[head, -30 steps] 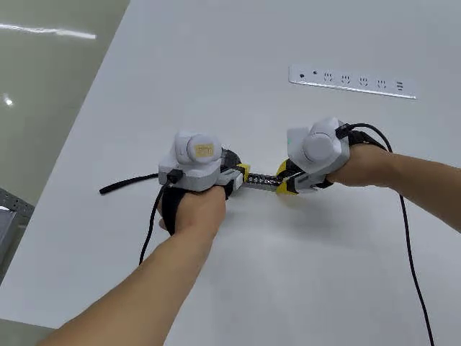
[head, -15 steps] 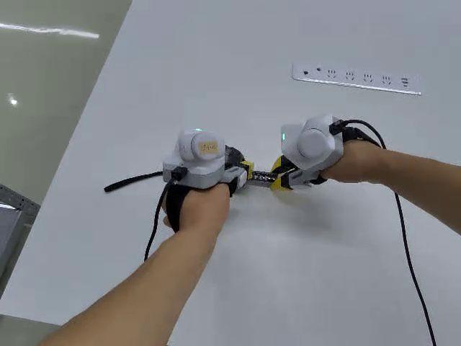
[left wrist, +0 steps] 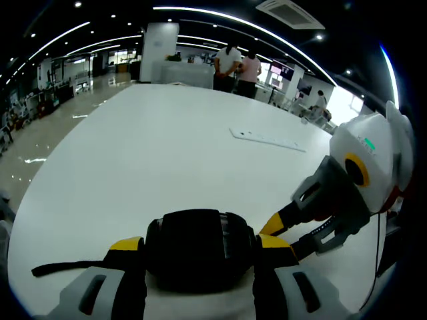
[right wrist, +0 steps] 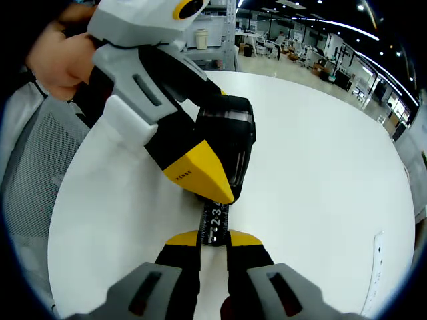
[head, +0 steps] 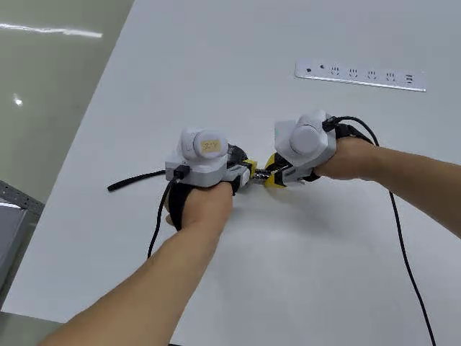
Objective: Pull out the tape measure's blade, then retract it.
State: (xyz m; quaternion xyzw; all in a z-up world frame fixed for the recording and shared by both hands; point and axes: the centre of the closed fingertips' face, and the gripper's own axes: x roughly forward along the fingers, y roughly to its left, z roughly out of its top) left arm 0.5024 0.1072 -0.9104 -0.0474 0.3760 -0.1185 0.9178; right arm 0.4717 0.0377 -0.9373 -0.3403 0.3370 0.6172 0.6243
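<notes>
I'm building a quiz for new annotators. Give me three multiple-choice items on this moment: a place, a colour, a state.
1. Where is the tape measure case? A. between the jaws of the left gripper B. in a bare hand C. in a drawer
2. What colour are both grippers' jaw tips? A. red B. yellow C. blue
3. How is the blade? A. fully wound in B. a short length out, pinched by the right gripper C. pulled out to arm's length
Answers: 1 A, the left gripper view shows the black case clamped; 2 B, yellow in both gripper views; 3 B, numbered blade runs from case to shut jaws.
</notes>
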